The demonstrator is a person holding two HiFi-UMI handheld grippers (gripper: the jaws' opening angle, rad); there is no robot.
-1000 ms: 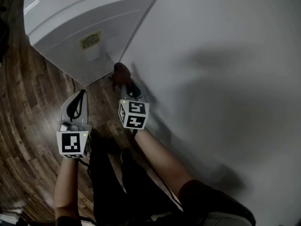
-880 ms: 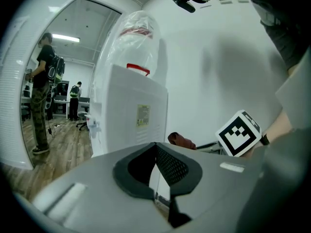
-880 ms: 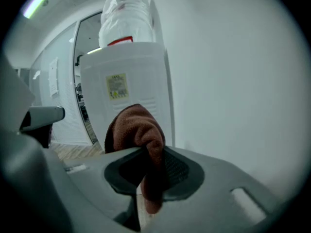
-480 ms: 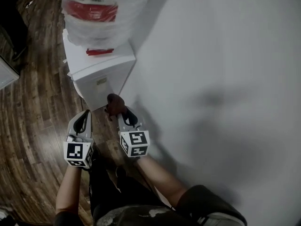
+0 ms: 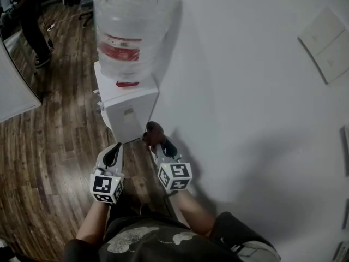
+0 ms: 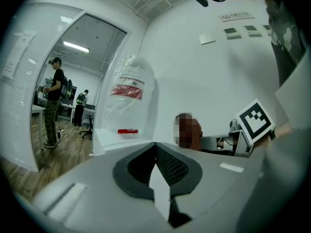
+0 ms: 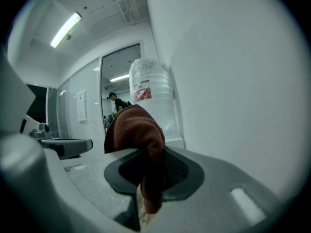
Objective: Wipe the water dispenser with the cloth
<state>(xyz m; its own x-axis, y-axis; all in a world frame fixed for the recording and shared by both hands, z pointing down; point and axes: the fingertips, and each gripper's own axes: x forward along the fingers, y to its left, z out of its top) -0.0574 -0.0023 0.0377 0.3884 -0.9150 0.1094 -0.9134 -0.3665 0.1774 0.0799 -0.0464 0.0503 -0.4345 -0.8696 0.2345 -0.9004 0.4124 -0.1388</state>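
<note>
Wooden floor (image 5: 49, 141) — cloth (image 5: 154, 130) half-hidden

Left gripper (image 5: 115, 147) and right gripper (image 5: 159, 144): grey shells, black pads, black-and-white marker cube (image 5: 106, 185) on each. Wearing a dark tee (image 5: 163, 249), pale print.

1. A floor of dark wooden planks (image 5: 49, 146) covers the left part of the head view.
2. A plain white wall (image 5: 245, 119) fills the right part, and a pale square plate (image 5: 327, 42) is fixed on it at the upper right.
3. A person in dark clothes (image 5: 32, 21) stands on the floor at the far upper left, near a white partition (image 5: 13, 91).
4. In the left gripper view a second person (image 6: 81, 106) stands farther back, just beside an office chair (image 6: 89, 128).
5. Small grey panels (image 6: 231, 31) sit high on the wall.
6. A long ceiling lamp (image 7: 64, 29) is lit.
</note>
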